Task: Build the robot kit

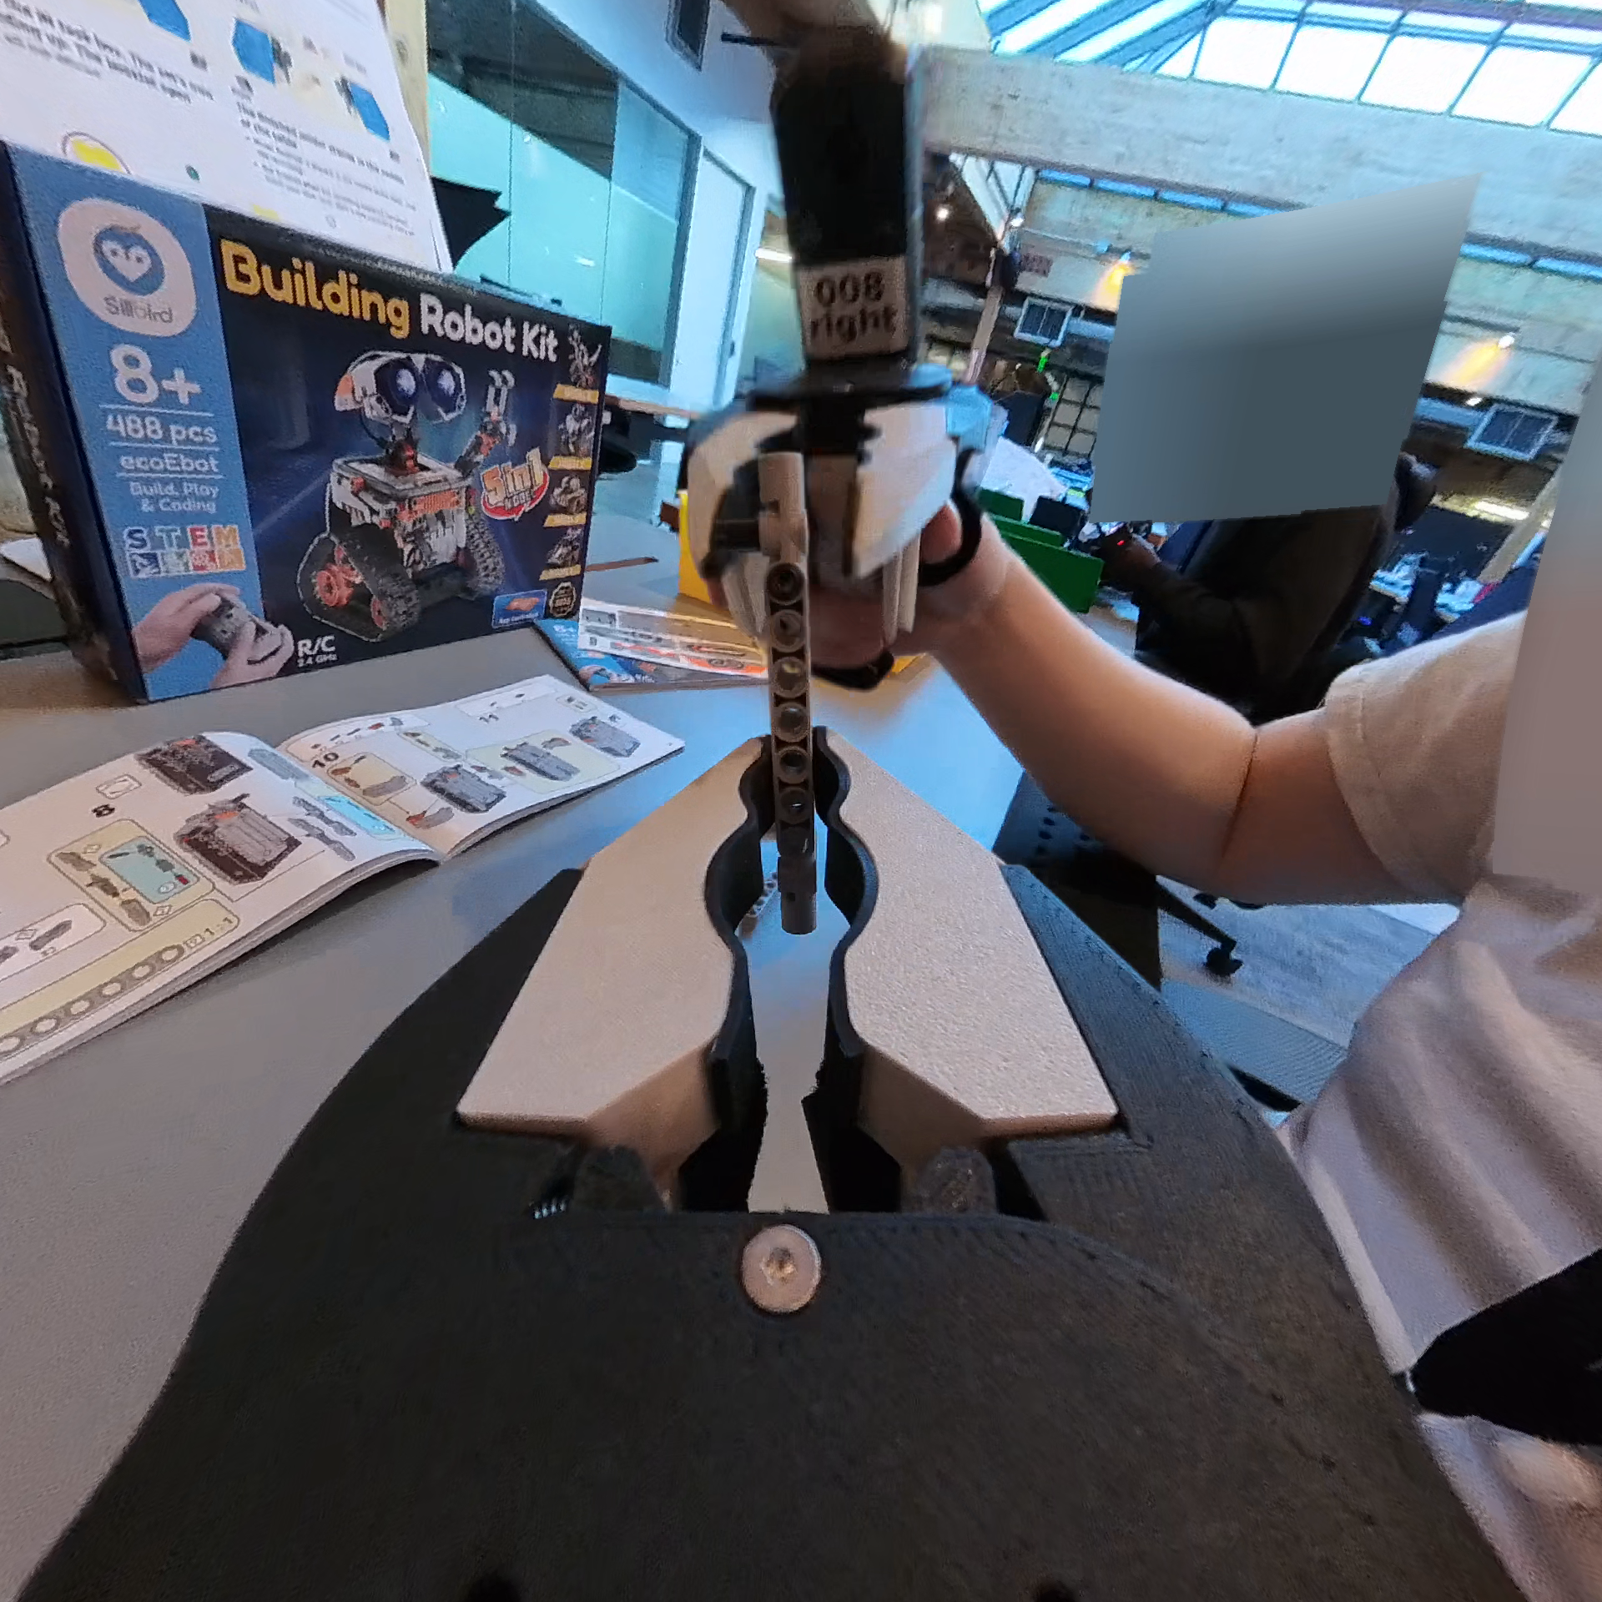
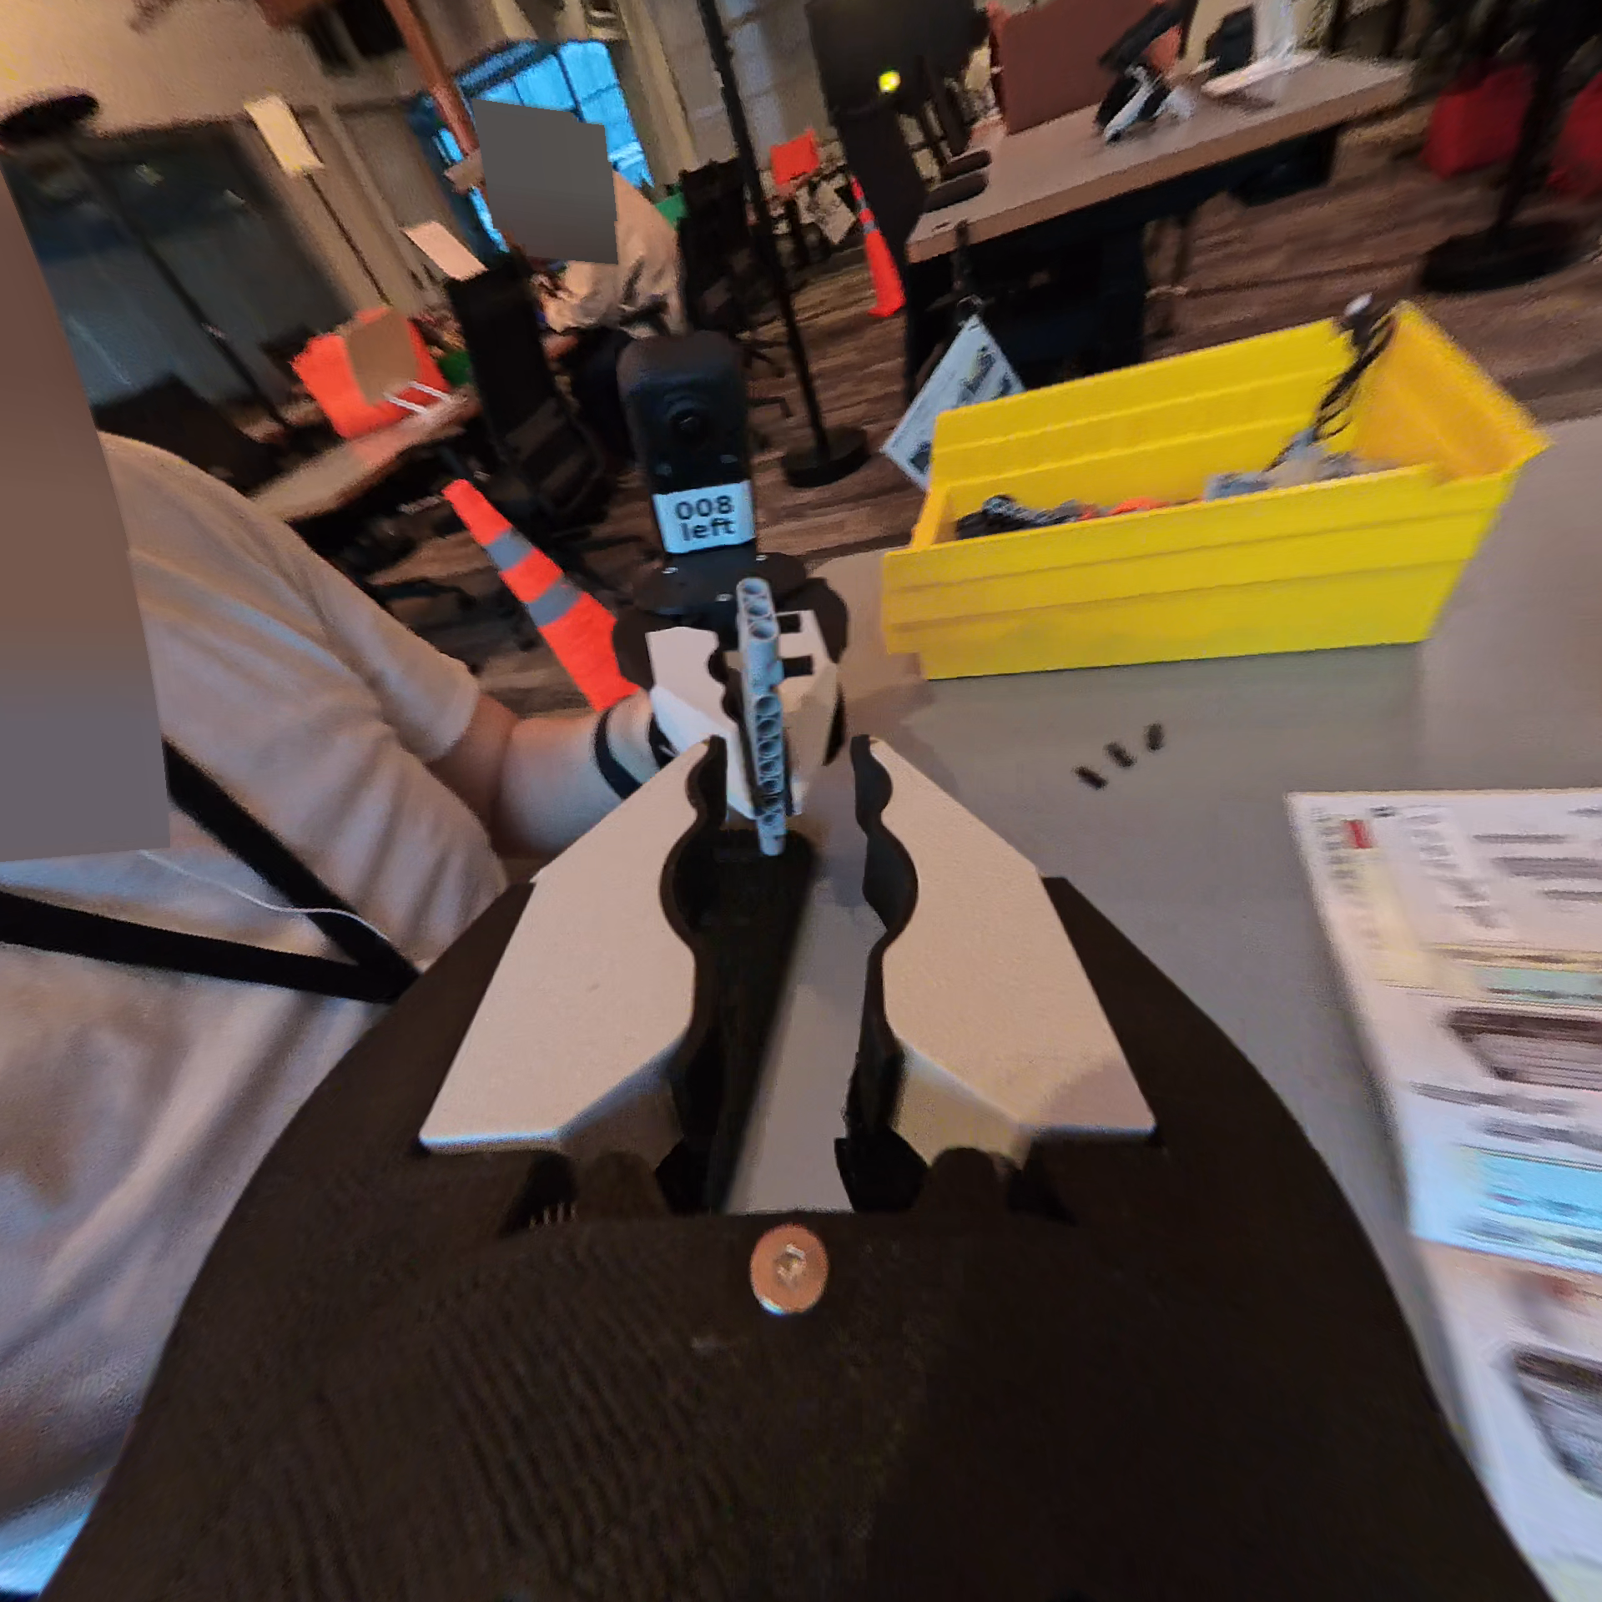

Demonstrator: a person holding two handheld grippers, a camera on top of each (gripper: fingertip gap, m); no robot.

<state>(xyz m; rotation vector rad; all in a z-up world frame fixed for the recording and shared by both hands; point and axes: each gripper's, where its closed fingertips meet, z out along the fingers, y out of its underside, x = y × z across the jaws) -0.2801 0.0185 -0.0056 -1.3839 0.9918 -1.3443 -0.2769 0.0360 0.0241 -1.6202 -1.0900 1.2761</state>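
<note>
Grey beam (image 1: 791,659) with a row of round holes: held in the air above the desk (image 1: 173,1170), standing nearly upright between your two tools. Your left gripper (image 1: 793,763) has its fingers clenched on the lower part of the beam; a short dark pin (image 1: 796,901) hangs at the beam's bottom end, inside the gap behind the fingertips. Seen from the right wrist view, two black pegs (image 2: 799,646) stick out of the beam's side near its far end. Your right gripper (image 2: 786,750) has its fingers released, a clear gap between the tips; the beam's near end sits in that gap, closer to the left-hand finger (image 2: 624,867). Whether it touches that finger cannot be told. Your hand (image 1: 936,598) is wrapped around the right gripper's handle. On the desk behind the beam lies an open instruction booklet (image 1: 303,823), and behind that stands a blue kit box (image 1: 347,451) with a tracked robot pictured on it. To the right: three small black pins (image 2: 1118,754) lie in a loose row on the desk, a yellow bin (image 2: 1196,555) with loose parts sits beyond them, and a printed sheet (image 2: 1474,997) lies nearer. An orange cone (image 2: 546,589) stands on the floor past the desk edge.
</note>
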